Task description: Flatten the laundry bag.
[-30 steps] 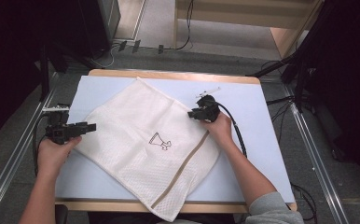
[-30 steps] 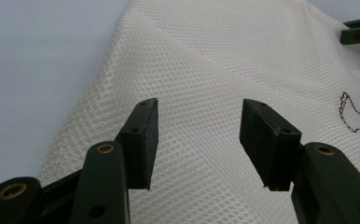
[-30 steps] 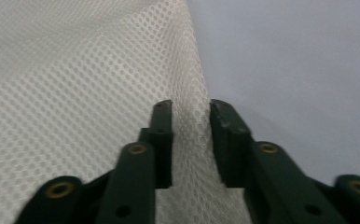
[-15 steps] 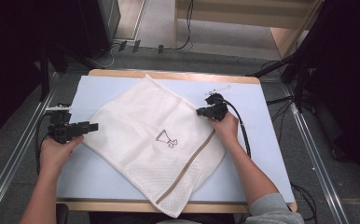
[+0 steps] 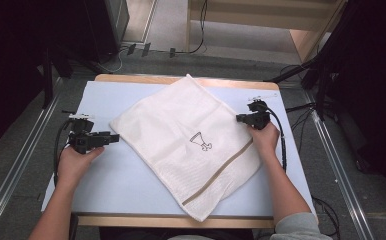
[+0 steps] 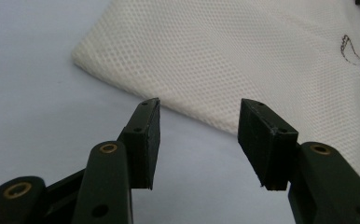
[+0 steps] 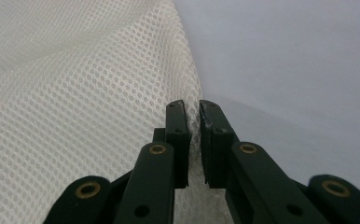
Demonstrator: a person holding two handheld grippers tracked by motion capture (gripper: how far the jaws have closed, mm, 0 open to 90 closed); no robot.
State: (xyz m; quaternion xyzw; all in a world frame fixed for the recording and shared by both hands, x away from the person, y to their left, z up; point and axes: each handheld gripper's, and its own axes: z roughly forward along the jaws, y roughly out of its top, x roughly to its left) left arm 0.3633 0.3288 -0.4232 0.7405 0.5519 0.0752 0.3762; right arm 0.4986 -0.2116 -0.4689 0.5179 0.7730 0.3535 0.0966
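Mesh bag (image 5: pixel 181 135): white, flat fabric pouch lying spread on the table; contents cannot be told, and it lies flat with no bulge.
Bag position: middle of the table, turned diamond-wise, one corner toward the far edge, one overhanging the near edge.
Bag surface: fine honeycomb netting (image 7: pixel 75 93), off-white, slightly rippled near the right side.
Bag marking: small black line drawing (image 5: pixel 201 142) near the centre.
Bag trim: tan band (image 5: pixel 221 170) running diagonally across the lower right part.
Table (image 5: pixel 106 190): pale blue top with a wooden rim at the far and near edges.
Left gripper (image 5: pixel 112 138): jaws spread, nothing between them; just off the bag's left corner, not touching it. In the left gripper view (image 6: pixel 199 140) the bag's edge lies just beyond the pads.
Right gripper (image 5: pixel 239 118): jaws pressed nearly together, pinching the bag's right edge; in the right gripper view (image 7: pixel 193 140) mesh is caught between the pads. Jaws have just been closing, with fabric between them.
Open room: bare table along the left side and the near-left corner; a narrower bare strip right of the bag.
Surroundings: metal rails (image 5: pixel 16 170) flank the table; cables (image 5: pixel 146 50) lie on the floor beyond.
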